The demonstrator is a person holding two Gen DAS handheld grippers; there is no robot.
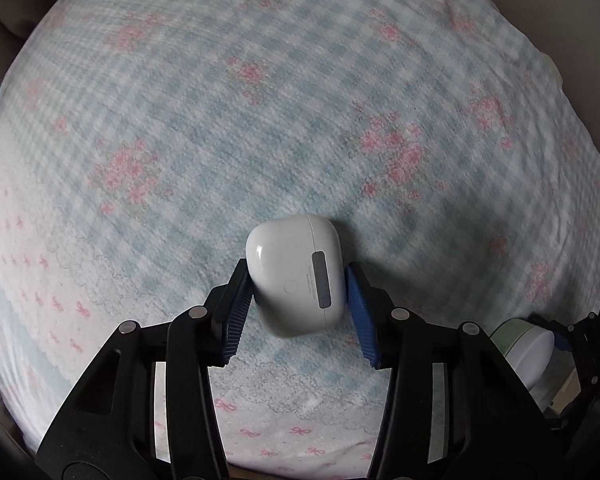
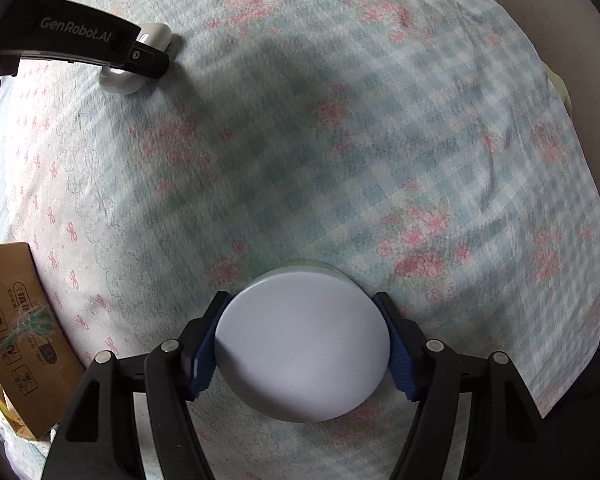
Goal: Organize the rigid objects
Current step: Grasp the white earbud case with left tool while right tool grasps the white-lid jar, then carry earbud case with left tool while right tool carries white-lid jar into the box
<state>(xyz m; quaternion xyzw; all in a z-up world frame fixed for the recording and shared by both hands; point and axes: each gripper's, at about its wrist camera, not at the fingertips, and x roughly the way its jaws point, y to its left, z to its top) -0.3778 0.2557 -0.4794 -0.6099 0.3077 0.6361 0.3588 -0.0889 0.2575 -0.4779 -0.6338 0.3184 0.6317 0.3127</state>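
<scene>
My left gripper (image 1: pixel 298 292) is shut on a white earbud case (image 1: pixel 294 274), its blue pads pressing both sides, held over the checked floral cloth. The same case (image 2: pixel 118 80) shows at the upper left of the right wrist view, partly hidden by the left gripper's black finger (image 2: pixel 76 42). My right gripper (image 2: pixel 302 338) is shut on a round jar with a pale lavender lid (image 2: pixel 302 342) and a green body. That jar (image 1: pixel 526 350) also shows at the lower right edge of the left wrist view.
A blue-and-white checked cloth with pink flowers (image 1: pixel 260 128) covers the whole surface. A brown cardboard box (image 2: pixel 16 320) stands at the left edge of the right wrist view, off the cloth. The cloth's far edge drops off at the upper right (image 2: pixel 556 80).
</scene>
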